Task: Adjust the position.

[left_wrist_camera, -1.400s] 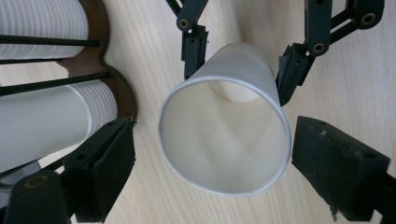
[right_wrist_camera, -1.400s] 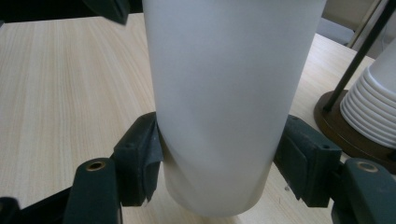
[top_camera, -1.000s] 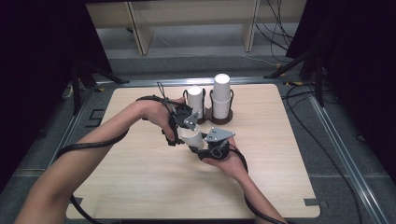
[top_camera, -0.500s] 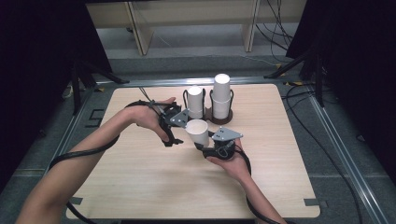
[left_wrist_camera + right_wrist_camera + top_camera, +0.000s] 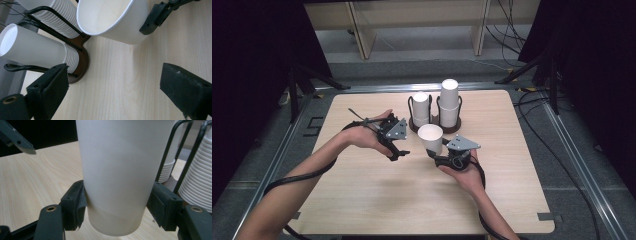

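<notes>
A single white paper cup (image 5: pixel 431 138) is held by the right gripper (image 5: pixel 443 152) just below centre of the high view, in front of the dark cup holder (image 5: pixel 447 128) with its two stacks. In the right gripper view the pads (image 5: pixel 75 205) are seen pressed on the cup's lower wall on both sides, the long axis upright, mouth up; a slight lean toward the left of the frame is suspected but cannot be confirmed.

The left gripper (image 5: pixel 398 152) is at centre left of the high view, apart from the cup. Its jaws have just been opening and nothing lies between them; bare table (image 5: pixel 120 82) is seen through the gap.

From the left gripper the cup lies ahead, at the upper centre of its own view (image 5: pixel 112 20), mouth tilted toward the camera. The coming move is judged to turn on that gap: the right hand already has the cup, the left is near but not touching.
</notes>
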Tool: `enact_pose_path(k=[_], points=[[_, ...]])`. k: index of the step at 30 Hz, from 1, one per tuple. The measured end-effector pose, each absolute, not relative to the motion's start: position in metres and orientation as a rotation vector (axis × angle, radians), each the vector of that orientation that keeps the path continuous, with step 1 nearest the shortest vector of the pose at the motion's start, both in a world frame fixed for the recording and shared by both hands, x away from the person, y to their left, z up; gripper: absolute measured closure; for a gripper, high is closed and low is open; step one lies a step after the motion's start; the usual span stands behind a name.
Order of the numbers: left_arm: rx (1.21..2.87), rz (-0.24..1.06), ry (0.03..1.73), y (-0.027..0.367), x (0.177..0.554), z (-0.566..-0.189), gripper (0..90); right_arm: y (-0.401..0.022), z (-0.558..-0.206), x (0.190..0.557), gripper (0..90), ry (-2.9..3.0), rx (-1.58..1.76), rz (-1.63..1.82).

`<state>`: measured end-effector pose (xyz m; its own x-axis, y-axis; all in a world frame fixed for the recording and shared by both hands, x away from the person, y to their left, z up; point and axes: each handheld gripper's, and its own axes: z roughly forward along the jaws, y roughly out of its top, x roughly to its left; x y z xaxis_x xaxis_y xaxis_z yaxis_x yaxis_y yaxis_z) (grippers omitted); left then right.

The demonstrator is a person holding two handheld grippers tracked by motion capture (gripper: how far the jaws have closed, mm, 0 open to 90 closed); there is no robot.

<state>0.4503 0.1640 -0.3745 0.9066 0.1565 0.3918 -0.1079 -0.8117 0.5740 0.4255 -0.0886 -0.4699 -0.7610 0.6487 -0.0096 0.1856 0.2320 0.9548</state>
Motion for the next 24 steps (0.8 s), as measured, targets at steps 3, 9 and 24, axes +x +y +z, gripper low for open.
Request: enact_pose_path(k=[3, 9, 24], points=[[2.377, 0.589, 0.099, 0.166, 0.448, -0.382, 8.4, -0.093, -0.469, 0.423, 35.3, 2.086, 0.803, 1.540], [2.284, 0.644, 0.217, 0.176, 0.440, -0.393, 8.6, -0.103, -0.466, 0.418, 35.2, 2.057, 0.860, 1.555], [2.033, 0.779, 0.472, 0.206, 0.419, -0.428, 9.5, -0.142, -0.459, 0.416, 35.0, 1.926, 0.984, 1.549]])
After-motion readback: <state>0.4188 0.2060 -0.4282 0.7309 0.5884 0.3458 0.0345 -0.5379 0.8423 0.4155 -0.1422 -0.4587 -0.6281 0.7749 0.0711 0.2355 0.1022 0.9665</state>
